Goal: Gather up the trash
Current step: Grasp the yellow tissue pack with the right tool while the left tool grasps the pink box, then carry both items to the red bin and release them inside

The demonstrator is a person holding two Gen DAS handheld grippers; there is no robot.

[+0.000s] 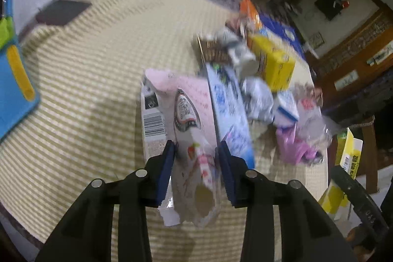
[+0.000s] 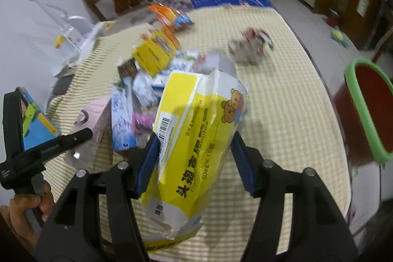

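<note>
Checked yellow-and-cream cloth covers the tabletop (image 2: 282, 90), with a heap of boxes and wrappers crowded at its middle and a red bin with a green rim (image 2: 368, 114) standing off the right edge. Both pictures are smeared, so fine print and small scraps are hard to read. The right tongs (image 2: 195, 158) are clamped on a torn yellow-and-white carton (image 2: 194, 134) with a bear printed on it; it looks lifted clear of the cloth, its long axis running along the fingers, torn open end nearest the camera and the far end pointing out toward the heap. The left tongs (image 1: 196, 163) are closed on a pink wrapper (image 1: 196, 154), crumpled between the pads, its long axis also lying along the fingers; it reaches forward to a pink flattened carton (image 1: 172, 104) and a pale blue box (image 1: 228, 104), and I cannot tell whether it is free of them. My reading is that the pick-up step is done for both pieces and the carry to the bin is in hand. The next move calls for swinging the yellow carton right, over the green rim, with its long axis tipped downward so it drops inside rather than bridging the opening, then parting the tongs; the wrapper would follow
</note>
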